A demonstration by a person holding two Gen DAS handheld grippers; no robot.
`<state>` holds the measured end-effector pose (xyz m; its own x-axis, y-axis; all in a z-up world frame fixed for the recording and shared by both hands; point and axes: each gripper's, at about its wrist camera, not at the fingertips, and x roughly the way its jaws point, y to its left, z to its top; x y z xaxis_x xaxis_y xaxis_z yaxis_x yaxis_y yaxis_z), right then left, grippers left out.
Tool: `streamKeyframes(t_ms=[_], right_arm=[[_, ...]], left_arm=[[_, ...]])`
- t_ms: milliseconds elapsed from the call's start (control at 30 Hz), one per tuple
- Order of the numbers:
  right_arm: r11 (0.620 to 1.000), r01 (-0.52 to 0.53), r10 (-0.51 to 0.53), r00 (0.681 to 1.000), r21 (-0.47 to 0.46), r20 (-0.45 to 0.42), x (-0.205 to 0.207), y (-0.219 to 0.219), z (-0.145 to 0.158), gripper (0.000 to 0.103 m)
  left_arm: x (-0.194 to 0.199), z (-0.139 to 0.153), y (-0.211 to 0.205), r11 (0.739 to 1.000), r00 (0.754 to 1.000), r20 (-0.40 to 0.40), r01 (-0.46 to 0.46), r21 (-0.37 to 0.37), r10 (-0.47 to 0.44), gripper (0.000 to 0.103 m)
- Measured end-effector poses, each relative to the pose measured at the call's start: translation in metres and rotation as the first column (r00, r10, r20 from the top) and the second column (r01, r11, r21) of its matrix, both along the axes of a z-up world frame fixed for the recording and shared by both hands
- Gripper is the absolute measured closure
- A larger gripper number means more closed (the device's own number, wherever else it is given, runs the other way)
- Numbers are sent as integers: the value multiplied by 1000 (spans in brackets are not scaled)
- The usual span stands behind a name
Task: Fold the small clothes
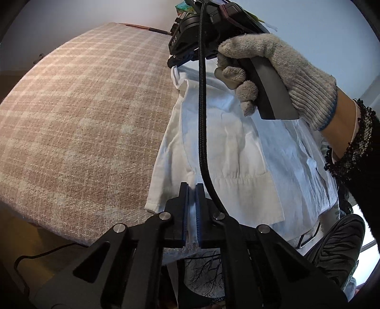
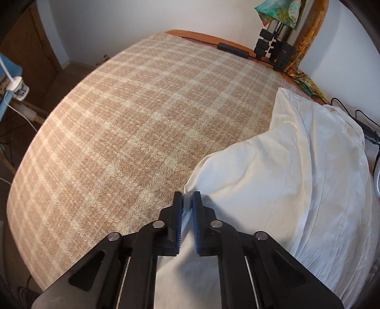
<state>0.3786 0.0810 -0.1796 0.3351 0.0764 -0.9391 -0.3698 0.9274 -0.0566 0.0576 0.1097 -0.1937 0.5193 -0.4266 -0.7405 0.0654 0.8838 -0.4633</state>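
Pinching a hem of the white garment (image 1: 228, 152) between its nearly closed fingers, the left gripper (image 1: 192, 190) holds cloth stretching ahead toward the right gripper (image 2: 187, 197), whose fingers clamp another edge; the garment drapes rightward over the plaid blanket (image 2: 133, 133).

garment (image 2: 296, 180): plain white. blanket (image 2: 133, 133): beige and cream plaid. gripper (image 2: 187, 202): black with blue pads (image 2: 196, 228). glove (image 1: 280, 71), upper right of frame: grey knit, blue cuff edge. sleeve (image 1: 356, 152): black. cloth (image 2: 280, 12), upper right: green and orange print.
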Motion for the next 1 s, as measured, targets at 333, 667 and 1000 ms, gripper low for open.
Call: streamKeyframes(t_ms=[333, 667, 1000], right_arm=[[987, 113, -125, 987, 113, 101, 30, -42, 40, 102], [975, 48, -63, 996, 216, 66, 19, -56, 45, 92], [905, -26, 43, 999, 425, -31, -80, -115, 62, 92]], left_arm=[[-7, 12, 17, 998, 998, 33, -45, -51, 46, 103], [0, 2, -1, 999, 1000, 4, 5, 45, -5, 96], [-16, 10, 15, 998, 998, 26, -65, 9, 65, 101]])
